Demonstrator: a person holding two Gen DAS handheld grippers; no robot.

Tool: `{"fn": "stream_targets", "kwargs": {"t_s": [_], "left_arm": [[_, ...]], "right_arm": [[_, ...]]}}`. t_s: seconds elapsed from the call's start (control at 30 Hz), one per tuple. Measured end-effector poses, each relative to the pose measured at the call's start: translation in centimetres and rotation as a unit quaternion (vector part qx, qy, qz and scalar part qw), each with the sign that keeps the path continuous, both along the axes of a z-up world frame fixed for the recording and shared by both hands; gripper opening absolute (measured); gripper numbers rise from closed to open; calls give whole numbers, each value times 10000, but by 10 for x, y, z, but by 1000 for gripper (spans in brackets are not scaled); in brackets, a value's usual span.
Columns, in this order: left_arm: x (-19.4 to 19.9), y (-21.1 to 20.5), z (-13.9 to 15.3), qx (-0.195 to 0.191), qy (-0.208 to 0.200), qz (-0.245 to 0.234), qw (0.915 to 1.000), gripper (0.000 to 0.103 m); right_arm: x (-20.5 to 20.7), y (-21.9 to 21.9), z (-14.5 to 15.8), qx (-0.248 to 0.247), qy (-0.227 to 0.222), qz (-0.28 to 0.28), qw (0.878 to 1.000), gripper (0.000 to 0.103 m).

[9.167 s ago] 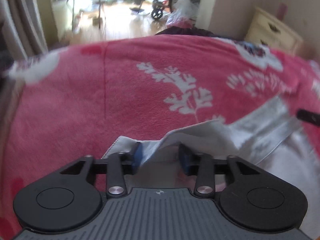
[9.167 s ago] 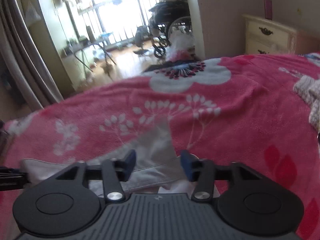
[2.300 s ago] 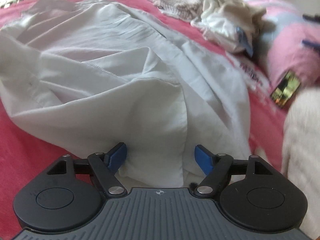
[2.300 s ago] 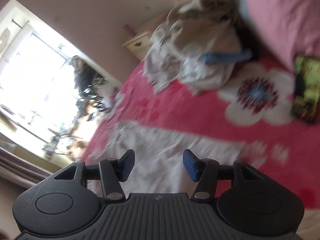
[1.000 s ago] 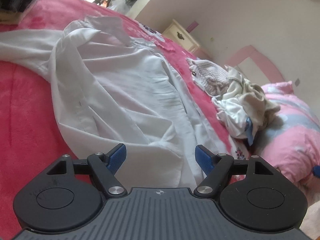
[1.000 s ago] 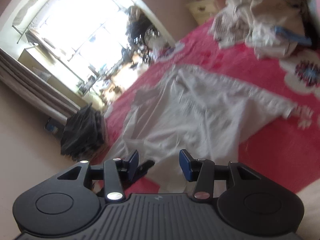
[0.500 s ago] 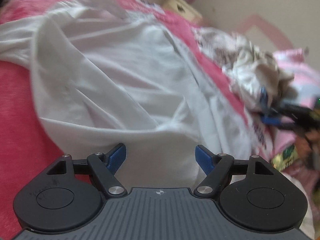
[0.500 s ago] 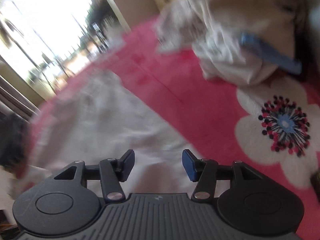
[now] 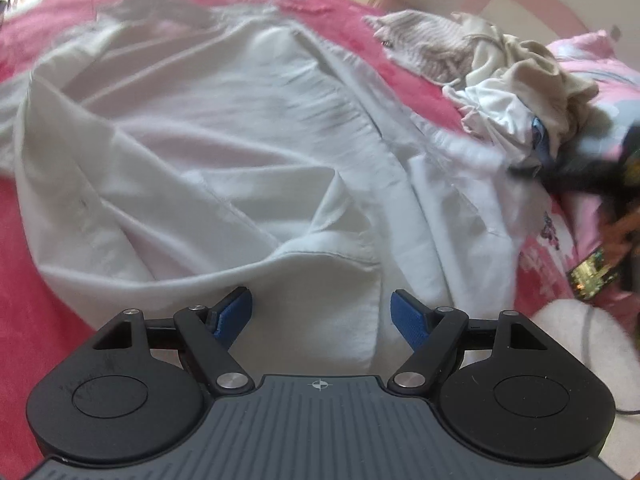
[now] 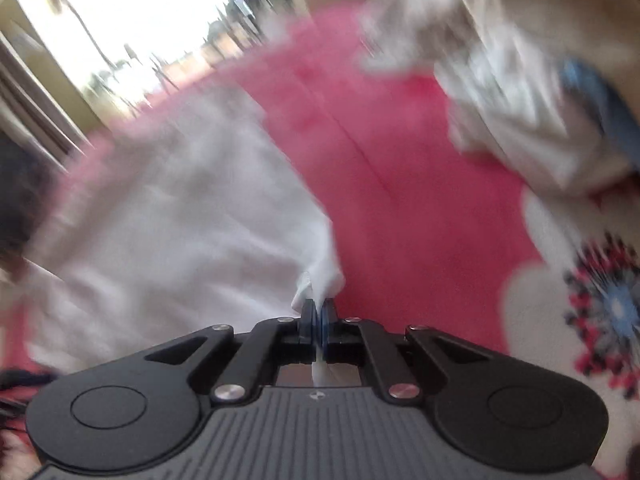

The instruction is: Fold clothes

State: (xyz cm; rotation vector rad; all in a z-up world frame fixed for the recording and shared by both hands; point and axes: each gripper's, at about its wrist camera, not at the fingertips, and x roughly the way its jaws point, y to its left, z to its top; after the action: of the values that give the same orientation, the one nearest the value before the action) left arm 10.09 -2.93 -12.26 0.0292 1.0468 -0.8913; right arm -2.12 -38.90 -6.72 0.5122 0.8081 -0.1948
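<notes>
A heap of unfolded clothes (image 9: 500,76) sits near the white shirt (image 9: 224,148), which lies spread and rumpled on the bed's red flowered blanket (image 10: 400,184), with a pink pillow (image 9: 600,64) behind the heap. The left tongs (image 9: 322,314) hover wide open just above the shirt's near hem, gripping nothing. The right tongs (image 10: 319,320), open over the shirt half a second ago, are now clamped on its corner, cloth pinched between the blue pads.
</notes>
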Motion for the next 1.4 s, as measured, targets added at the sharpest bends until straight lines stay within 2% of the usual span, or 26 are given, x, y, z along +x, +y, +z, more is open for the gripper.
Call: {"fn": "stream_targets", "kwargs": {"t_s": [0.1, 0.2, 0.3, 0.43, 0.5, 0.6, 0.67, 0.7, 0.77, 0.8, 0.87, 0.93, 0.97, 1.03, 1.07, 1.13, 1.27, 1.4], "left_arm": [[3, 6, 1, 8, -128, 362, 9993, 77], [7, 25, 1, -102, -265, 847, 9960, 77], [15, 34, -3, 152, -612, 1171, 9911, 77], [30, 41, -12, 188, -606, 1422, 9878, 76], [36, 42, -14, 121, -565, 1493, 9871, 77], [42, 39, -17, 52, -531, 1492, 9874, 78], [45, 38, -20, 20, -534, 1480, 9875, 80], [46, 38, -21, 9, -546, 1470, 9876, 80], [47, 36, -21, 2, -576, 1453, 9877, 82], [47, 36, -22, -4, -593, 1451, 9876, 82], [47, 36, -22, -15, -623, 1432, 9877, 82], [47, 36, -23, -16, -643, 1417, 9878, 82], [48, 36, -23, -15, -651, 1412, 9878, 83], [48, 35, -23, -4, -672, 1397, 9879, 82], [47, 35, -23, 3, -686, 1387, 9880, 82], [47, 36, -23, 9, -700, 1375, 9880, 82], [47, 38, -23, -32, -664, 1393, 9880, 82], [46, 38, -22, -70, -626, 1382, 9884, 82]], "right_arm": [[8, 48, 36, 303, -761, 594, 9949, 3], [31, 113, 45, 514, -990, 1364, 9844, 4], [57, 171, 25, 803, -751, 2057, 9724, 4], [72, 210, -5, 918, -242, 2503, 9635, 16], [66, 205, -4, 963, -246, 2493, 9633, 40], [41, 156, 13, 1380, -835, 2055, 9653, 52], [22, 116, 19, 1728, -1218, 1448, 9666, 55], [16, 97, 16, 1754, -1194, 1080, 9713, 55], [12, 62, 1, 1598, -853, 285, 9831, 56], [13, 52, -9, 1507, -606, 101, 9867, 56], [20, 45, -32, 1308, -6, 44, 9914, 56], [28, 50, -54, 1446, 410, 228, 9884, 53], [32, 53, -59, 1404, 520, 294, 9883, 47], [37, 60, -62, 1094, 636, 343, 9914, 17], [38, 59, -59, 1027, 601, 297, 9925, 2], [37, 51, -46, 911, 391, 114, 9950, 2], [53, 42, -5, -411, 133, -17, 9991, 2], [84, 26, 30, -1717, 122, -67, 9851, 2]]}}
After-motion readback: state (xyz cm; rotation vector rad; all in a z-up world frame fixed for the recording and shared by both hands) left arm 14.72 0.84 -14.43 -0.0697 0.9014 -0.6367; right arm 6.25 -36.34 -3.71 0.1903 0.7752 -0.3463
